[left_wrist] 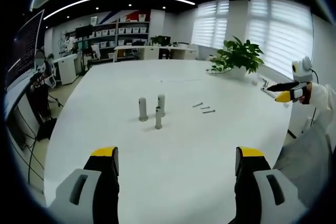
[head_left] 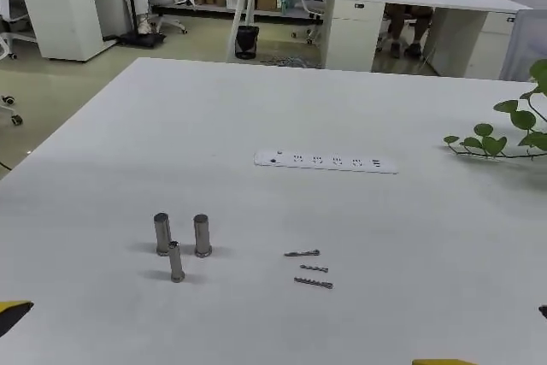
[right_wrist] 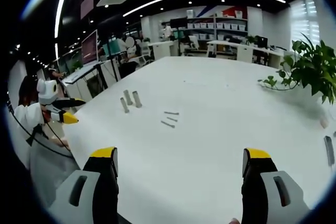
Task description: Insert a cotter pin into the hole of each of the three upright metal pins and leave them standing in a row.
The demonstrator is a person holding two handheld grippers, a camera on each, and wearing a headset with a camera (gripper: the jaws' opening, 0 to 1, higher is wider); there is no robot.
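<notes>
Three upright metal pins (head_left: 162, 234) (head_left: 202, 236) (head_left: 176, 261) stand in a tight cluster on the white table (head_left: 273, 108), left of centre. Right of them lie three small cotter pins (head_left: 302, 253) (head_left: 314, 268) (head_left: 314, 282), flat and loose. My left gripper (left_wrist: 176, 156) is open and empty, well short of the metal pins (left_wrist: 158, 117) and cotter pins (left_wrist: 205, 108). My right gripper (right_wrist: 180, 155) is also open and empty, with the cotter pins (right_wrist: 171, 119) and metal pins (right_wrist: 131, 99) far ahead. Yellow fingertips (head_left: 12, 309) (head_left: 444, 362) peek in at the head view's bottom edge.
A white power strip (head_left: 326, 161) lies flat beyond the cotter pins. A leafy plant (head_left: 504, 134) reaches in over the table's right side. Desks and chairs stand behind the table. The other gripper (left_wrist: 289, 95) (right_wrist: 63, 115) appears at the side of each gripper view.
</notes>
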